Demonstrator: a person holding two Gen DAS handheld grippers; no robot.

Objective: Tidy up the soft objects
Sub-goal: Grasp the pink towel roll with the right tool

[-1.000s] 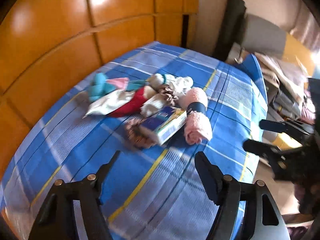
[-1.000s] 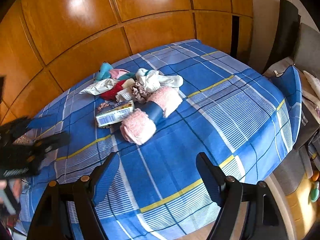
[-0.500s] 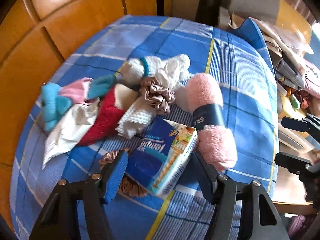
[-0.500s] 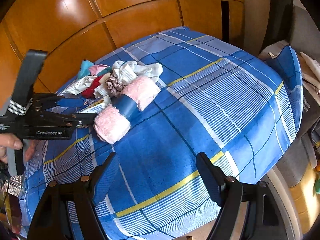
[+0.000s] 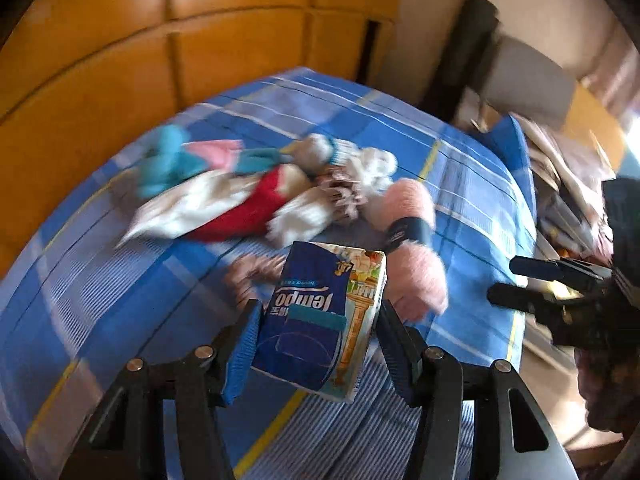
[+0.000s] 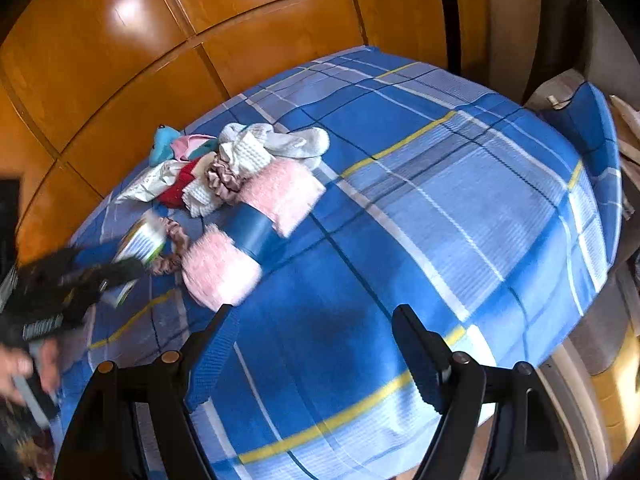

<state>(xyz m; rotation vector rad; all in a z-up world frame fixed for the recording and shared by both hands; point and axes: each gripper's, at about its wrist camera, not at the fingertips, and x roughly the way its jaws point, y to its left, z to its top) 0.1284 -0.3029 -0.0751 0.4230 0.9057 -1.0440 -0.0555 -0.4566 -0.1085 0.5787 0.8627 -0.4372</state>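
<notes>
My left gripper (image 5: pixel 318 332) is shut on a blue Tempo tissue pack (image 5: pixel 320 316) and holds it lifted above the blue plaid cloth (image 5: pixel 100 288). The pack also shows in the right wrist view (image 6: pixel 142 242). Behind it lies a pile: a pink rolled towel with a blue band (image 6: pixel 256 224), a mauve scrunchie (image 6: pixel 224 178), white socks (image 6: pixel 280 142), a red-and-white cloth (image 6: pixel 176 186) and a teal and pink soft toy (image 6: pixel 168 144). A second scrunchie (image 6: pixel 174 250) lies by the towel. My right gripper (image 6: pixel 316 344) is open and empty over bare cloth, right of the pile.
Orange wooden wall panels (image 6: pixel 160 60) stand behind the table. Cluttered furniture and a dark rolled object (image 5: pixel 464 48) stand at the right beyond the table's edge (image 6: pixel 592 208). The right half of the cloth holds nothing.
My left gripper closed on the tissue pack and lifted it off the cloth, pulling back from the pile. My right gripper stayed open and shifted little.
</notes>
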